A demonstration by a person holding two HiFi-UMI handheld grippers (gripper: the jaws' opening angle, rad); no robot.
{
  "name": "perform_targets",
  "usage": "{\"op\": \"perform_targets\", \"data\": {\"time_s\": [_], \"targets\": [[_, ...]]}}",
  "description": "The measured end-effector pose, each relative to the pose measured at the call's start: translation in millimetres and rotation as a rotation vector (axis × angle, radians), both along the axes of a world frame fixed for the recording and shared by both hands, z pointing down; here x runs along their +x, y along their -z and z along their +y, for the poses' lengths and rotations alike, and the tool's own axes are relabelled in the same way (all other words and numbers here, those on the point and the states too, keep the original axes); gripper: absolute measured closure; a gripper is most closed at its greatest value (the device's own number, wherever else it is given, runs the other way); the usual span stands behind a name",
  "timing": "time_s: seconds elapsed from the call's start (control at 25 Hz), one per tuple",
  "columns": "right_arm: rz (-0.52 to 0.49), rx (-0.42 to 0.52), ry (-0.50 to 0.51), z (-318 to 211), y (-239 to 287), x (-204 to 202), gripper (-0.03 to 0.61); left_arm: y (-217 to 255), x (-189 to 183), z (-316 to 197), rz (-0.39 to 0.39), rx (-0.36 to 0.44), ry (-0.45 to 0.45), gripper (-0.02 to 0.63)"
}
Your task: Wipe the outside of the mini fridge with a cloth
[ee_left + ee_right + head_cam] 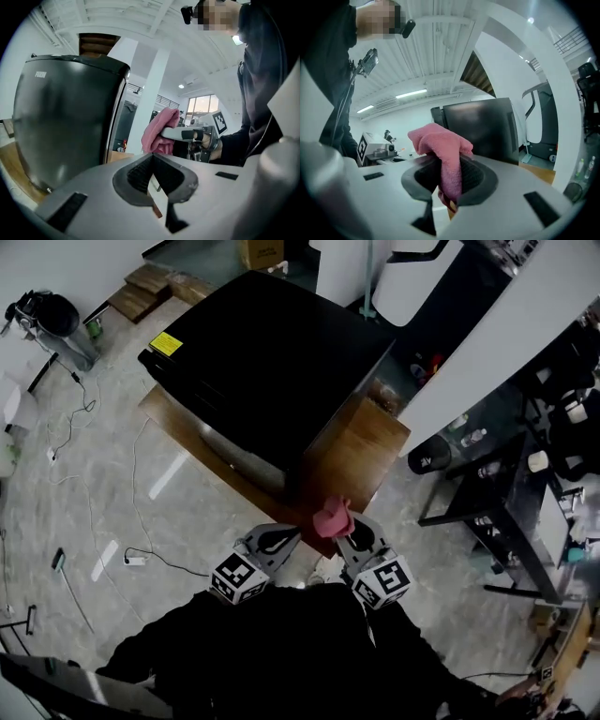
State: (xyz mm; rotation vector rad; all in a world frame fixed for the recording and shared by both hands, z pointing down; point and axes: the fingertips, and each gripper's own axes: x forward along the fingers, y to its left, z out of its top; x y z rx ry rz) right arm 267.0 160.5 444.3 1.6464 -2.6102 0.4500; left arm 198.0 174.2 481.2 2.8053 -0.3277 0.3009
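From the head view, the fridge (pixel 267 362) is a black box with a flat, dull-shining top. It stands ahead of both tools on a low wooden tabletop (pixel 361 451). A small yellow label (pixel 166 344) sits on the top, at the corner far ahead and to the left of the left tool (pixel 279 538). The right tool (pixel 352 538) is just beside the left one, and both are low and close to the person's body. A pink cloth (pixel 332 518) is bunched at the right tool's tip, over the near corner of the tabletop and apart from the fridge. Each tool carries a marker cube (pixel 238 577) at its rear.

In the left gripper view, the left tool (pixel 151 161) has its jaws pressed together with nothing between them. The fridge (pixel 61 117) rises ahead and to the left of these jaws. It is glossy and dark, with rounded edges and a small pale logo (pixel 41 74) near its upper corner. To the right of the jaws, the right tool (pixel 171 134) holds the cloth (pixel 159 131) up in the air.

In the right gripper view, the right tool (pixel 450 180) is clamped on the cloth (pixel 443 150). The cloth is soft and folded, and it mounds above the jaws and hangs down between them. The fridge (pixel 480 126) stands beyond the jaws, slightly to the right, and the cloth is not touching it
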Motion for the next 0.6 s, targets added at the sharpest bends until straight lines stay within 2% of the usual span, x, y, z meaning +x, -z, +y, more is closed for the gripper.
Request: {"op": "perform_targets", "data": {"time_s": [0.28, 0.44, 0.6], "targets": [[-0.031, 0.026, -0.061, 38.3, 23.8, -68.5, 0.502, 34.6, -60.5, 19.8, 0.064, 0.027, -0.076, 0.607], [-0.035, 0.035, -0.064, 57.2, 33.9, -103.7, 0.502, 50.0, -83.3, 32.6, 0.092, 0.042, -0.107, 0.607], [-0.031, 0.042, -0.065, 67.1, 43.2, -121.5, 0.503, 61.7, -96.9, 39.0, 0.107, 0.047, -0.111, 0.607]]}}
